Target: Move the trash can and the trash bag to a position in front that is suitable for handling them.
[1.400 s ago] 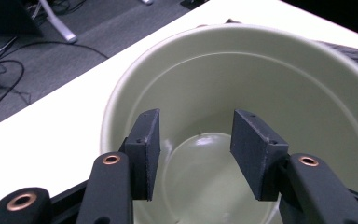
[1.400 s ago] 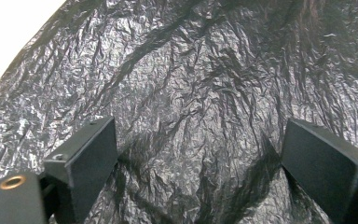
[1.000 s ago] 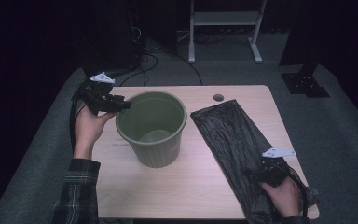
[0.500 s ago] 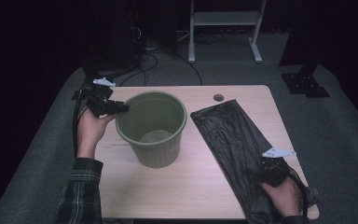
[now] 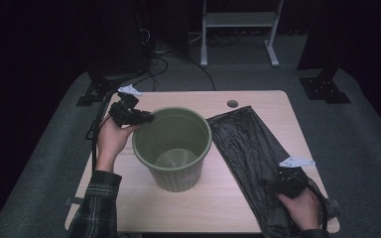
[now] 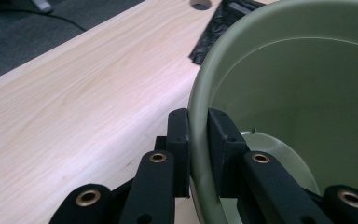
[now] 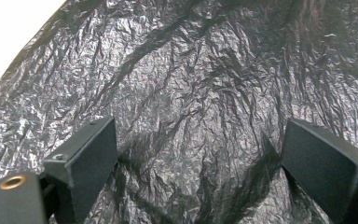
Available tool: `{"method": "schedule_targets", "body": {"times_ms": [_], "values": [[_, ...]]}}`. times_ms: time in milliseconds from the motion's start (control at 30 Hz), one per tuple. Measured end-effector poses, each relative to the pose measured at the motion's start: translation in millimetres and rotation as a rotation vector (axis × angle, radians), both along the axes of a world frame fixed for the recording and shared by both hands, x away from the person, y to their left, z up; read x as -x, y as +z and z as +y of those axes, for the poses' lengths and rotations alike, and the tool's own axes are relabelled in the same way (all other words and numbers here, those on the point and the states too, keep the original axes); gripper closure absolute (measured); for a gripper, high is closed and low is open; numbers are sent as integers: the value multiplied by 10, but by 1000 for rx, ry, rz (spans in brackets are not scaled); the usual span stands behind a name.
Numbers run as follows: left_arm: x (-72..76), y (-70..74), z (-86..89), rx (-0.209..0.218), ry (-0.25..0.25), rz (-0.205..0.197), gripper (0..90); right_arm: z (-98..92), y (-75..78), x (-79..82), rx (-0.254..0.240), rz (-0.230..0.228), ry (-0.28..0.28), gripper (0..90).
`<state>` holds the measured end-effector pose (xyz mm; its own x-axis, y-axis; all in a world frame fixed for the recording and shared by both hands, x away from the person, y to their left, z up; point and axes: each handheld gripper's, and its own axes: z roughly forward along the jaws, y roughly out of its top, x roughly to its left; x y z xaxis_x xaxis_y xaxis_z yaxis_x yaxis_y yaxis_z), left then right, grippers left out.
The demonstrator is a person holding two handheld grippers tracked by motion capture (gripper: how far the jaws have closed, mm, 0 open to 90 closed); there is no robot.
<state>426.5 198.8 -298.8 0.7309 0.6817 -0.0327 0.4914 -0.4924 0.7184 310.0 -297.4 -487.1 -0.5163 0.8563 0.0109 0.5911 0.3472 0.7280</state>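
Left gripper fingers just closing, clamped on green bin rim mid-worktop | right gripper fingers spread over black bag beside bin, ungripped | risk: one-sided rim hold tips bin; thin film slips.

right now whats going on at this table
A person works with a gripper in each hand. The left gripper has just been closing its jaws over the rim of the green bin, one jaw outside and one inside. The right gripper sits open over the black bin bag, which lies flat on the table beside the bin.
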Motion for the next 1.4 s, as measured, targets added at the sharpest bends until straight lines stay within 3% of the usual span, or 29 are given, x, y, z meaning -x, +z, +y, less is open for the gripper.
{"method": "schedule_targets", "body": {"times_ms": [367,733,833,1000,1200,1367,1400], "values": [[102,-14,-399,7,-98,-4,793,-1,0,2,0,0,1,99],[119,-18,-455,23,-105,-7,785,-2,0,3,0,0,2,98],[127,3,-410,63,-99,-10,694,-2,0,3,0,0,2,99],[180,99,-302,85,-66,-32,492,-1,0,3,0,0,1,98],[289,189,-164,106,-61,-18,292,0,0,3,0,0,0,98],[459,266,-38,108,-46,-60,94,1,0,4,0,1,-1,98],[497,283,-9,120,-42,-67,90,1,0,4,0,1,-1,98]]}}
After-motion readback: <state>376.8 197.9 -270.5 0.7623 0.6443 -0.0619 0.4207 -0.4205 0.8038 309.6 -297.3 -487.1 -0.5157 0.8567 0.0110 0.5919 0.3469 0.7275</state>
